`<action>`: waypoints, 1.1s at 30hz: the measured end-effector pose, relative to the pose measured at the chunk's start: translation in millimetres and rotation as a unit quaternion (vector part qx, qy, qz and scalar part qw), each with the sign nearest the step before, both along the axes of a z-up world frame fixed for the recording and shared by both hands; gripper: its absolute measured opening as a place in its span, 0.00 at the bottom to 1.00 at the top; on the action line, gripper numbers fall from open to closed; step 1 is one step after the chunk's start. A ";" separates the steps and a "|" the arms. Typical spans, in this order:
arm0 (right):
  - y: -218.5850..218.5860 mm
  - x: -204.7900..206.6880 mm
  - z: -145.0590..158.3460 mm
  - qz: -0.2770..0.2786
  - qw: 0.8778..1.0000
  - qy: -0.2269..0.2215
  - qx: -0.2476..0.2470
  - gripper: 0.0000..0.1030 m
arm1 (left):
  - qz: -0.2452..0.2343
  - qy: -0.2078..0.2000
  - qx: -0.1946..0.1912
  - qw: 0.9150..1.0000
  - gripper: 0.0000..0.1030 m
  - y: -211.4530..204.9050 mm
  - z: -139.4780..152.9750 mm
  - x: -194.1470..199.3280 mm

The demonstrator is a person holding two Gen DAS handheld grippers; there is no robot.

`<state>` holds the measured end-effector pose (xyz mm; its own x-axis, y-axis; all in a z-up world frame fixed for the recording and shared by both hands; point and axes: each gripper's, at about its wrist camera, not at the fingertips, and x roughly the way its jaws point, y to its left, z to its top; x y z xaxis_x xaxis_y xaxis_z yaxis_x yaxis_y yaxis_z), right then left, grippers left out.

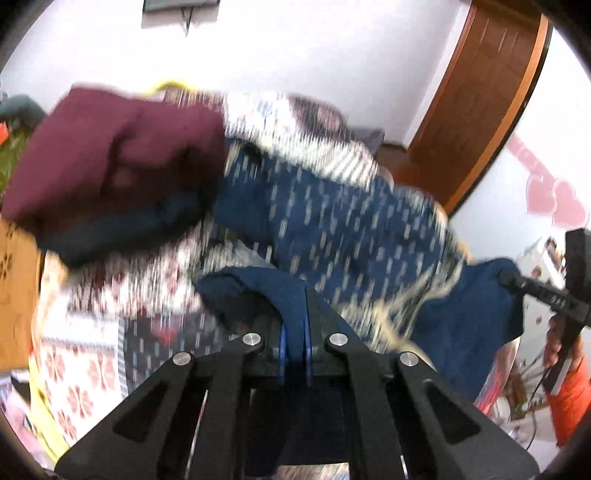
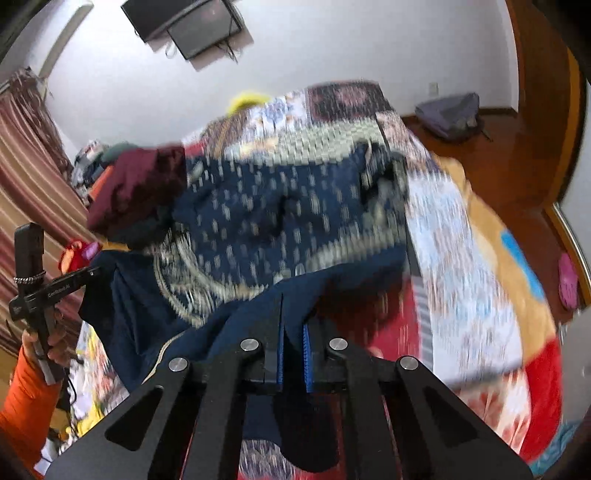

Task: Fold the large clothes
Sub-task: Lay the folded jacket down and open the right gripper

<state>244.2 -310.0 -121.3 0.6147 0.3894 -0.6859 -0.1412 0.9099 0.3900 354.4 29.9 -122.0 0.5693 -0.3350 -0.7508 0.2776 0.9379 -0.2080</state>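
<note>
Okay, navy garment (image 1: 332,229), dotted pale pattern with a cream border band, is the task thing. Its near plain-navy edge is pinched in both my hand-held grippers; the rest drapes away ahead of them onto the bed (image 2: 480,280), over a patchwork cover. Frames are motion-blurred, so fine folds can't be read.

My left hand-held gripper (image 1: 295,347): blue pads closed tight on a fold of the navy hem, cloth visibly between them. My right hand-held gripper (image 2: 291,350): same, clamped shut on navy fabric that runs down between the pads. In the left view the right one sits off to the side with my hand (image 1: 554,343) and an orange sleeve (image 1: 569,398) on it.

Key relation: the held edge spans sideways between the two grippers, so the garment's long axis runs forward, away from both. Neither hand is clearly nearer the far end; the grip looks about even. My guess for next: carry this edge forward over the body to fold it.

A maroon cloth (image 1: 110,158) lies on the far-left part of the garment, touching it, and may snag the fold. Beyond: white wall, wooden door (image 1: 487,96), a wall screen (image 2: 184,22).
</note>
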 end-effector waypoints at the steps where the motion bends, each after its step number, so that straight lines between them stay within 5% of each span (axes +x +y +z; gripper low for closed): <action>1: -3.5 15.5 8.1 -0.007 1.000 -0.013 -0.004 0.06 | -0.001 -0.013 -0.005 1.000 0.06 -4.7 11.6 10.8; 7: -22.0 101.8 26.7 -0.045 0.998 -0.032 -0.025 0.06 | 0.025 -0.056 0.003 0.998 0.06 -27.8 45.8 92.9; 11: -38.6 160.0 7.9 -0.075 0.996 -0.001 -0.045 0.06 | 0.075 -0.043 0.040 0.995 0.06 -26.9 26.3 155.8; 15: -55.8 190.9 -33.8 -0.083 0.993 0.064 -0.052 0.07 | 0.084 0.021 0.058 0.995 0.08 -18.5 -17.8 198.6; 19: -77.7 195.5 -73.6 -0.068 0.988 0.137 -0.001 0.09 | 0.053 0.019 0.121 0.991 0.09 -28.8 -45.0 197.8; 23: -85.0 186.7 -63.6 -0.042 0.990 0.137 -0.016 0.12 | 0.016 0.002 0.184 0.983 0.24 -45.7 -50.7 183.7; 28: -87.0 164.6 -23.7 -0.059 0.985 0.105 -0.124 0.14 | 0.011 -0.003 0.183 0.983 0.45 -46.1 -39.4 166.0; 29: -85.8 156.1 -14.5 -0.060 0.984 0.091 -0.140 0.14 | 0.019 -0.009 0.183 0.983 0.56 -45.1 -35.9 163.3; 33: -70.3 131.9 6.8 -0.043 0.985 0.055 -0.161 0.14 | 0.033 -0.040 0.173 0.984 0.66 -39.8 -17.8 136.7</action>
